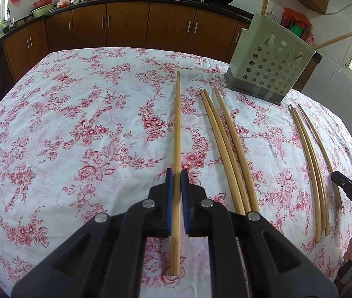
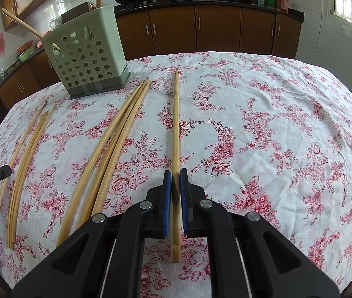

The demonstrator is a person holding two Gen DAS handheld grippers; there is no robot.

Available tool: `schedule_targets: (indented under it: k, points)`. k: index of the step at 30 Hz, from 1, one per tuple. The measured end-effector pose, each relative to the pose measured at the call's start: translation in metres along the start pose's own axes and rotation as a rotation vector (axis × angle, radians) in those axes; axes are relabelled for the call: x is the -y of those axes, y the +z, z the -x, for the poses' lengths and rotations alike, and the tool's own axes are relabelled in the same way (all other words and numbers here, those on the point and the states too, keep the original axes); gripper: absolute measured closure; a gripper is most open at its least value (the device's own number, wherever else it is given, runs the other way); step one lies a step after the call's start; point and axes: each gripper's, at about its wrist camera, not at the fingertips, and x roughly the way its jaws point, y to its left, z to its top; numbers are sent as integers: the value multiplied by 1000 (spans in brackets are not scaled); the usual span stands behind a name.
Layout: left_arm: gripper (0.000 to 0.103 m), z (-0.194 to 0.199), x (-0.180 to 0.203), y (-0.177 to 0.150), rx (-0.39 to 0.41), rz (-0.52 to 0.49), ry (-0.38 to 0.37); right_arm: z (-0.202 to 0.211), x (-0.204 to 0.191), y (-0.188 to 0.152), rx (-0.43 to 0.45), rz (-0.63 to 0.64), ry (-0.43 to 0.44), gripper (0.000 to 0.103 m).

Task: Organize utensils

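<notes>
Chopsticks lie on the floral surface (image 1: 76, 124): the left gripper (image 1: 177, 181) is clamped on one chopstick (image 1: 177, 124), loose ones (image 1: 225, 144) between, the right gripper (image 2: 175, 181) clamped on another (image 2: 176, 124). Lift each level, then tip it into the holder (image 2: 89, 57).

We look down along each tool, close over the table (image 1: 76, 124); both views share the perforated chopstick holder (image 1: 270, 67) at 1 and 11 o'clock.

Floral tablecloth (image 1: 76, 129) on table, loose chopsticks (image 1: 228, 149), perforated utensil holder (image 1: 270, 59)
</notes>
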Motion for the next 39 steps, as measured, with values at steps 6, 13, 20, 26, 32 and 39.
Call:
schedule_targets:
  k: [6,13,20,26,32,39]
  points:
    - [92,0,0,0,0,0,0,0,0,0,0,-1,1,94]
    - [92,0,0,0,0,-1,0,0,0,0,0,-2,2,94]
    - [92,0,0,0,-1,-1,0,1,-1,0,0,-3,3,94]
    - [92,0,0,0,-1,-2,0,1,-1,0,1,-4,3,94]
    - [92,0,0,0,-1,-1,-1,1,-1,0,1,-6,5,94]
    - [92,0,0,0,-1,-2,-1,1,-1,0,1,-7,6,94]
